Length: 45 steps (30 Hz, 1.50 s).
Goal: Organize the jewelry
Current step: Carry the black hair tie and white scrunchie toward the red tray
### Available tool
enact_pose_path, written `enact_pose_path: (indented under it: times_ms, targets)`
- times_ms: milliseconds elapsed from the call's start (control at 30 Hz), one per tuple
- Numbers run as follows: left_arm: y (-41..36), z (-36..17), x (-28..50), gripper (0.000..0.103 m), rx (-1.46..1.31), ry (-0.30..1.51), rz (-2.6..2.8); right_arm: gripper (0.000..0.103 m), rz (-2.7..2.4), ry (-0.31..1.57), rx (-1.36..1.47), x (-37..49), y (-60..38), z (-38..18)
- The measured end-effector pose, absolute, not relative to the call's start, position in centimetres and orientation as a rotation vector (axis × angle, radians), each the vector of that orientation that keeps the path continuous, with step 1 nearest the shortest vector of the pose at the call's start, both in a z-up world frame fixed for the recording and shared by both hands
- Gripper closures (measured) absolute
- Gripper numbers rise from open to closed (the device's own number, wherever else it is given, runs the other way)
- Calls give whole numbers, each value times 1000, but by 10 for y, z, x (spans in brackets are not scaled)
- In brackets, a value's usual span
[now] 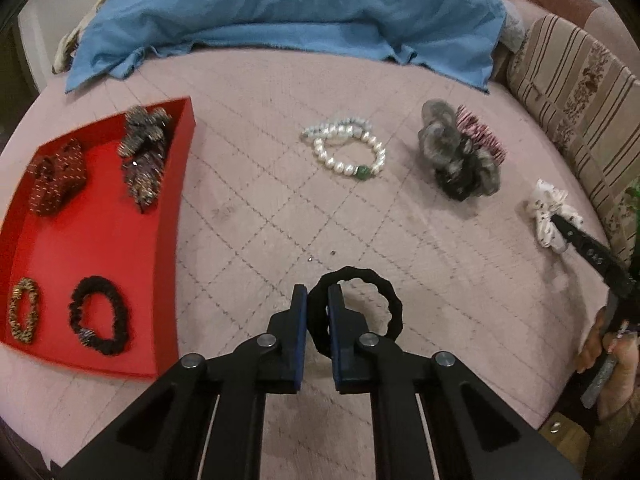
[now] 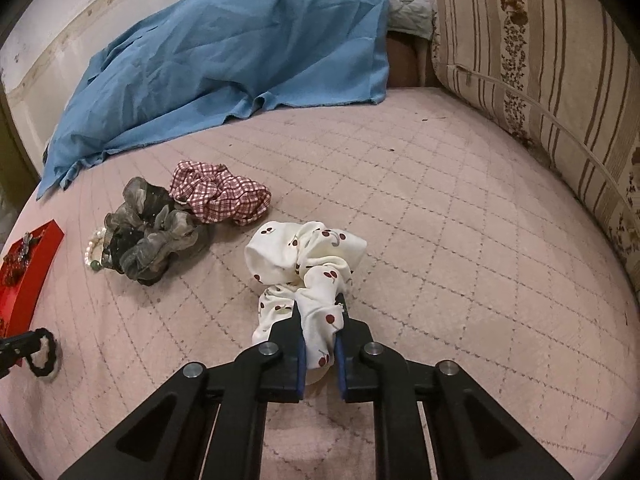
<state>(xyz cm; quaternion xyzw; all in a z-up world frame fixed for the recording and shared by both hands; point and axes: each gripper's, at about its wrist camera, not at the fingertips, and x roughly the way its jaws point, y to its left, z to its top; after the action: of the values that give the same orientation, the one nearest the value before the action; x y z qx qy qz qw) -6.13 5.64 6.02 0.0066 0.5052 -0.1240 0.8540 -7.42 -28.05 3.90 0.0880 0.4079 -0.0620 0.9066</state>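
My left gripper (image 1: 318, 300) is shut on a black hair tie (image 1: 356, 308) low over the pink bed cover; it also shows in the right wrist view (image 2: 44, 354). My right gripper (image 2: 320, 312) is shut on a white cherry-print scrunchie (image 2: 308, 264), seen at the right in the left wrist view (image 1: 550, 210). A red tray (image 1: 100, 248) at the left holds two dark beaded clips, a gold bracelet and a black scrunchie. A pearl bracelet (image 1: 348, 148) lies mid-bed. A grey scrunchie (image 1: 456, 156) and a red checked scrunchie (image 2: 218, 194) lie together to the right of it.
A blue cloth (image 1: 288, 12) is heaped along the far side of the bed. A striped floral cushion (image 2: 540, 60) stands along the right edge. The red tray's corner (image 2: 24, 272) shows at the left in the right wrist view.
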Motion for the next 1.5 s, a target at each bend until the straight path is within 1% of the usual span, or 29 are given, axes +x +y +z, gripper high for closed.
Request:
enact_pose_path:
  times_ms: [300, 500, 800, 1033, 1167, 1500]
  targets:
    - [70, 105, -89, 93, -6, 966, -263, 91, -137, 785, 233, -95, -282, 53]
    - [87, 124, -104, 93, -17, 913, -237, 91, -182, 694, 150, -124, -261, 78]
    - [127, 141, -122, 93, -90, 863, -193, 91, -85, 703, 262, -151, -246, 101]
    - [177, 144, -132, 93, -172, 844, -102, 91, 41, 663, 241, -154, -206, 136]
    - [206, 147, -138, 93, -206, 823, -43, 91, 109, 658, 212, -154, -177, 147]
    - [280, 161, -157, 93, -160, 742, 156, 91, 247, 675, 119, -144, -108, 167]
